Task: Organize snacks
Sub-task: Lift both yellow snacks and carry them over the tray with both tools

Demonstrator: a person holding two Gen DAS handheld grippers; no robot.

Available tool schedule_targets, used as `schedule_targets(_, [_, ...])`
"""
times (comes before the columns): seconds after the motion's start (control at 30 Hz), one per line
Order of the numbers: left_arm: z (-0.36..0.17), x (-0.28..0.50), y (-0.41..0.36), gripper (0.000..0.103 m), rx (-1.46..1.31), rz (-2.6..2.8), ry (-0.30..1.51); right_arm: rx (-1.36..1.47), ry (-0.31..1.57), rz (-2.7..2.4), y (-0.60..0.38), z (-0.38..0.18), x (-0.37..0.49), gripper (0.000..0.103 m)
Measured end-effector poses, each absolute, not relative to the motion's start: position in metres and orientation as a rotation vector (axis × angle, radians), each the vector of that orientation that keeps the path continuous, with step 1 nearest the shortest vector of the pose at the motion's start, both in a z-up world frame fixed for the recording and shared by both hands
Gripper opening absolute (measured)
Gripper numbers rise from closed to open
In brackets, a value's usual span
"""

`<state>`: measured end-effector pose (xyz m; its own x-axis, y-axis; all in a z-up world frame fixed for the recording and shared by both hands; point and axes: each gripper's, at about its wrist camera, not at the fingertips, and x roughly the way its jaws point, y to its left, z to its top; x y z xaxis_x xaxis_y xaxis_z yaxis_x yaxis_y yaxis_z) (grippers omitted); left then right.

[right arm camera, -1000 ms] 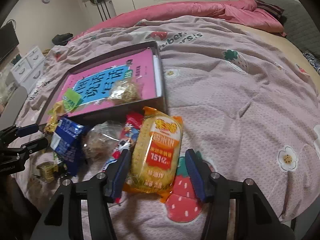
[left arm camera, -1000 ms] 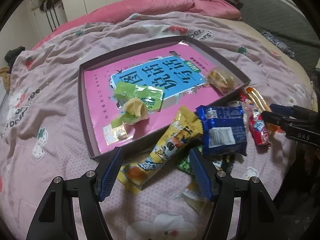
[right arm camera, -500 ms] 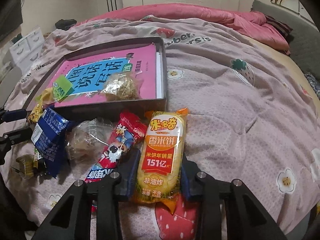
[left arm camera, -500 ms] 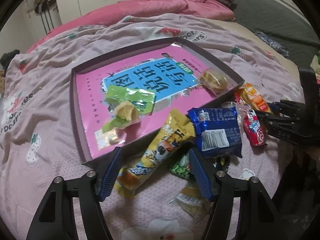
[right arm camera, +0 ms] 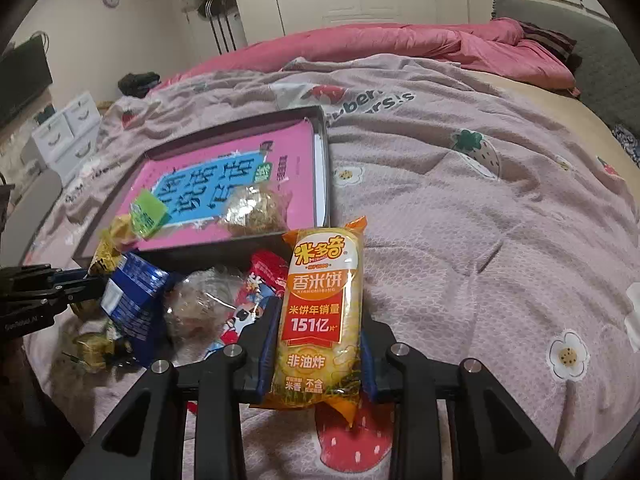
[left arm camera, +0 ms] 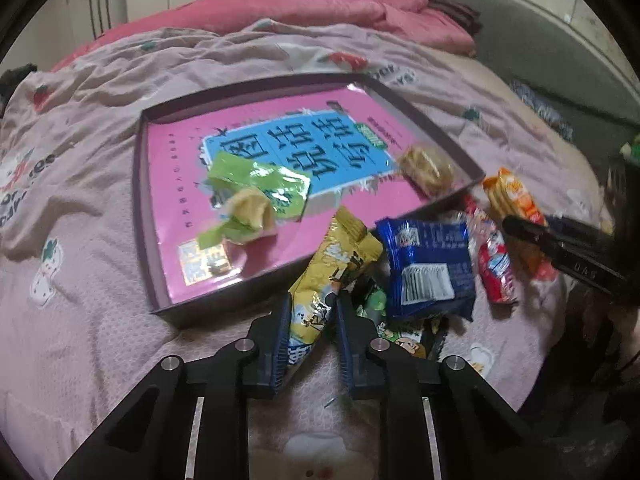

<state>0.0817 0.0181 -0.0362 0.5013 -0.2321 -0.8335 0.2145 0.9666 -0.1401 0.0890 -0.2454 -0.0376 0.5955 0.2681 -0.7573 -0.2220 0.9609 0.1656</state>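
A shallow dark box (left arm camera: pixel 152 280) with a pink and blue printed floor lies on the bed; it also shows in the right wrist view (right arm camera: pixel 324 152). Inside lie a green-wrapped snack (left arm camera: pixel 260 192) and a clear-wrapped pastry (left arm camera: pixel 426 168). My left gripper (left arm camera: pixel 312 312) is shut on a long yellow snack pack (left arm camera: pixel 336 264) at the box's near edge. My right gripper (right arm camera: pixel 318 328) is shut on an orange rice cracker pack (right arm camera: pixel 320 312), held upright just right of the pile. A blue pack (left arm camera: pixel 428 268) and a red pack (left arm camera: pixel 494 260) lie between them.
More small snacks lie under the blue pack (left arm camera: pixel 400 332). A clear bag (right arm camera: pixel 200 300) sits by the red pack. The strawberry-print quilt (right arm camera: pixel 480 220) stretches right. A pink duvet (right arm camera: pixel 400 44) lies at the back, white drawers (right arm camera: pixel 68 132) stand at the left.
Both grippers have closed: the left on the yellow pack, the right on the orange rice cracker pack. The right one has lifted its pack upright. Both views moved a little closer.
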Motion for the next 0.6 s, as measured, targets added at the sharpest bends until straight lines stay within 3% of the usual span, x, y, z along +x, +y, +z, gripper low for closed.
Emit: schedule_targets(0.6, [-0.001,0.079,0.033,0.014,-0.134,-0.273,0.927,0.014,0.749,0.352,-0.22,0.006,0.078,0.034])
